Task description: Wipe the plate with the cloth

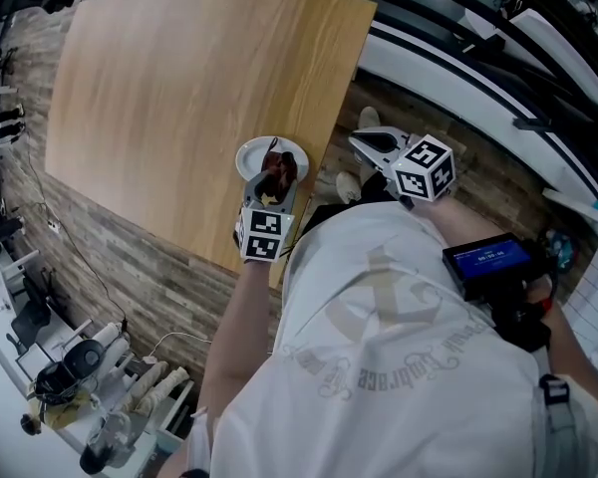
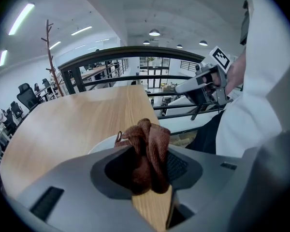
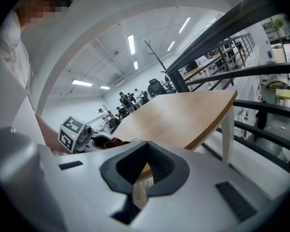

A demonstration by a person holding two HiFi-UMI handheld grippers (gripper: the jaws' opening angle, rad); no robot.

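Note:
A small white plate (image 1: 249,154) sits at the near right edge of the wooden table (image 1: 179,88). My left gripper (image 1: 276,183) is shut on a bunched reddish-brown cloth (image 1: 279,170), which rests over the plate's near side. In the left gripper view the cloth (image 2: 147,149) fills the jaws, and a sliver of plate (image 2: 102,144) shows behind it. My right gripper (image 1: 371,145) hangs off the table's right edge, over the floor, with its jaws together and nothing in them. The right gripper view shows the left gripper (image 3: 84,135) and cloth (image 3: 115,141) at the left.
A dark railing (image 2: 135,76) runs beyond the table's right edge, with plank floor (image 1: 478,182) below. A device with a blue screen (image 1: 488,259) sits at the person's right side. Equipment clutters the floor at lower left (image 1: 70,366). A coat stand (image 2: 49,57) stands far off.

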